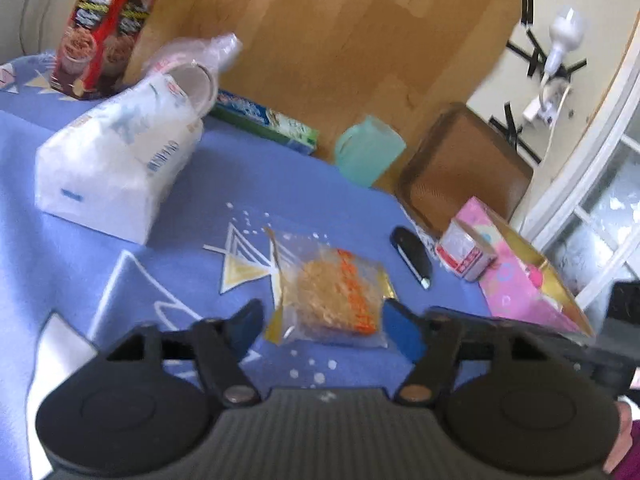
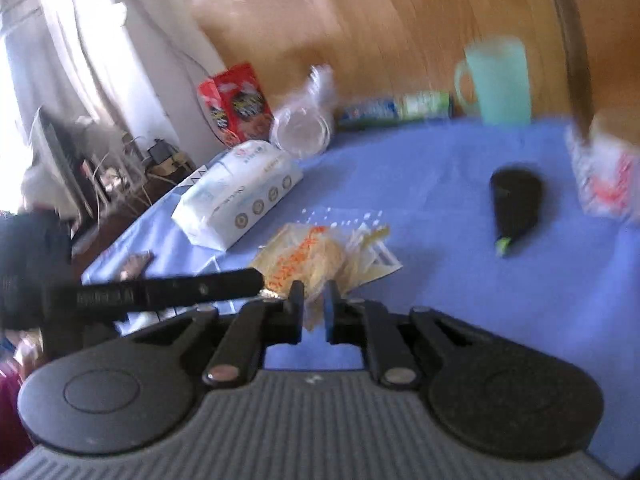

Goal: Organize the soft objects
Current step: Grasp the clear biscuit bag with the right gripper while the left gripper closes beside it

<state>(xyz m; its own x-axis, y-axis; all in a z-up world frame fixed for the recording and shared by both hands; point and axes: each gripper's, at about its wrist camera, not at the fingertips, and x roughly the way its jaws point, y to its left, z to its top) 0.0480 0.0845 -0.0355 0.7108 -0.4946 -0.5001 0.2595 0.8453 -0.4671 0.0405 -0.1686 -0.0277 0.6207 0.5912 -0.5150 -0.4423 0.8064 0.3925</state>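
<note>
A clear packet of yellow noodles with orange print [image 1: 334, 298] lies on the blue cloth [image 1: 60, 248]. My left gripper [image 1: 326, 326] is open, its fingers on either side of the packet's near end. In the right wrist view the packet [image 2: 310, 256] sits just ahead of my right gripper [image 2: 314, 304], whose jaws are nearly closed on the packet's near edge. A white soft tissue pack [image 1: 116, 160] lies at the left; it also shows in the right wrist view [image 2: 240, 194]. The left gripper's finger [image 2: 168, 290] crosses the right wrist view.
A red box [image 1: 108, 28], a clear plastic bag [image 1: 200, 60], a green-blue box [image 1: 264, 118], a teal mug [image 1: 366, 150], a black object [image 1: 412, 256], a small white carton [image 1: 466, 252] and a pink box [image 1: 528, 272] stand around the cloth. A brown chair [image 1: 464, 168] is beyond.
</note>
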